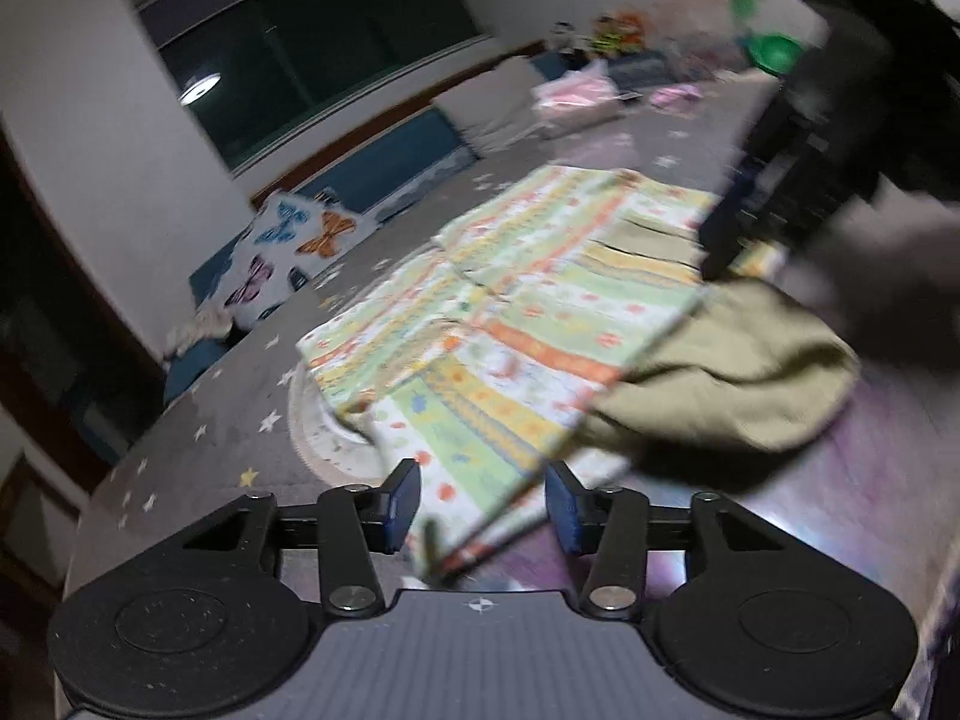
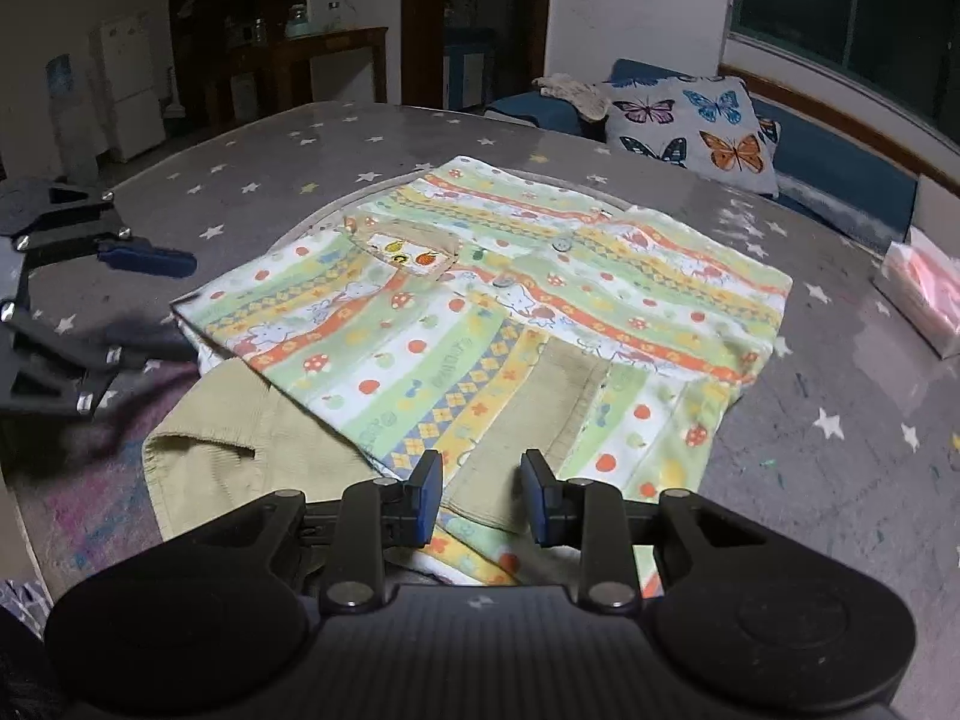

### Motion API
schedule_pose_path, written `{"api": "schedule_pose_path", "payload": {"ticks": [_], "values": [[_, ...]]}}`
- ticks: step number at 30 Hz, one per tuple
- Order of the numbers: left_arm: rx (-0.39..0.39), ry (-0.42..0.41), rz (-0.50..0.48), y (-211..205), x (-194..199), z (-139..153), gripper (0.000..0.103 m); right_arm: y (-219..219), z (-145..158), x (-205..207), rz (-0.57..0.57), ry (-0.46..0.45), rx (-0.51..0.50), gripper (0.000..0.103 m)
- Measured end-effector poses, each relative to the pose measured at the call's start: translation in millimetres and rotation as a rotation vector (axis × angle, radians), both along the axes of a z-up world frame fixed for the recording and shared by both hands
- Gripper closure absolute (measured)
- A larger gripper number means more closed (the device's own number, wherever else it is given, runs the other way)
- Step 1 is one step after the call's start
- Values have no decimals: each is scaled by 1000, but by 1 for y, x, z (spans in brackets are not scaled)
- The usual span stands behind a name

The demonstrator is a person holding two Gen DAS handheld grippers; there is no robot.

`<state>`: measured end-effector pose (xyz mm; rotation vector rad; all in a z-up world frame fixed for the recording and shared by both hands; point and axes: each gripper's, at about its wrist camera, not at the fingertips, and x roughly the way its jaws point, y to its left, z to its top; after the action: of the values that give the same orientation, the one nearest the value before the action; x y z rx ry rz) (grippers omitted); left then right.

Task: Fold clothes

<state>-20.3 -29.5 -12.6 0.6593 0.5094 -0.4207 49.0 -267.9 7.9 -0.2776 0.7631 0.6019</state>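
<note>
A child's striped shirt (image 2: 480, 312) with apples and mushrooms lies partly folded on the grey star-patterned table (image 2: 270, 180). Its khaki collar or lining (image 2: 252, 456) sticks out at the near left. My right gripper (image 2: 483, 495) is open, its jaws just above the shirt's near edge, holding nothing. My left gripper (image 1: 483, 507) is open over the shirt's (image 1: 510, 312) corner, the cloth lying between its jaws but not pinched. It also shows at the left of the right wrist view (image 2: 138, 300). The right gripper (image 1: 798, 180) shows blurred at the shirt's far side.
A butterfly cushion (image 2: 696, 126) lies on a blue bench beyond the table. A pink packet (image 2: 924, 300) sits at the table's right edge. More pink packets (image 1: 576, 99) and toys (image 1: 624, 30) lie further along. A wooden desk (image 2: 312, 60) stands behind.
</note>
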Motion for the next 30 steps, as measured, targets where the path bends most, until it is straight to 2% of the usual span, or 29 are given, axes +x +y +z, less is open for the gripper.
{"api": "schedule_pose_path", "payload": {"ticks": [4, 6, 8, 11, 13, 15, 16, 18, 20, 21, 25, 30], "values": [[36, -48, -110, -17, -13, -9, 46, -3, 7, -4, 9, -12, -1, 74], [32, -61, -148, -26, -14, -12, 46, -7, 10, -7, 8, -17, -8, 73], [22, -69, -179, -34, -13, -15, 46, -11, 11, -11, 5, -22, -21, 68], [12, -106, -218, -44, -12, -18, 46, -17, 13, -17, 10, -28, -41, 68], [-18, -99, -235, -46, -8, -15, 52, -21, 15, -23, 20, -30, -56, 67], [-49, -91, -251, -48, -5, -11, 74, -23, 16, -28, 39, -40, -66, 60], [-73, -78, -246, -47, -1, -8, 77, -23, 17, -31, 52, -49, -72, 57], [-131, -41, -224, -45, 10, -1, 89, -21, 18, -38, 88, -70, -85, 57], [-192, -9, -190, -41, 22, 8, 92, -17, 18, -41, 125, -84, -90, 50], [-221, -2, -173, -39, 28, 14, 94, -15, 18, -42, 144, -94, -94, 50], [-308, 33, -124, -34, 52, 33, 95, 0, 12, -42, 202, -134, -109, 50], [-344, 65, -106, -33, 74, 43, 95, 14, 3, -29, 218, -181, -115, 52]]}}
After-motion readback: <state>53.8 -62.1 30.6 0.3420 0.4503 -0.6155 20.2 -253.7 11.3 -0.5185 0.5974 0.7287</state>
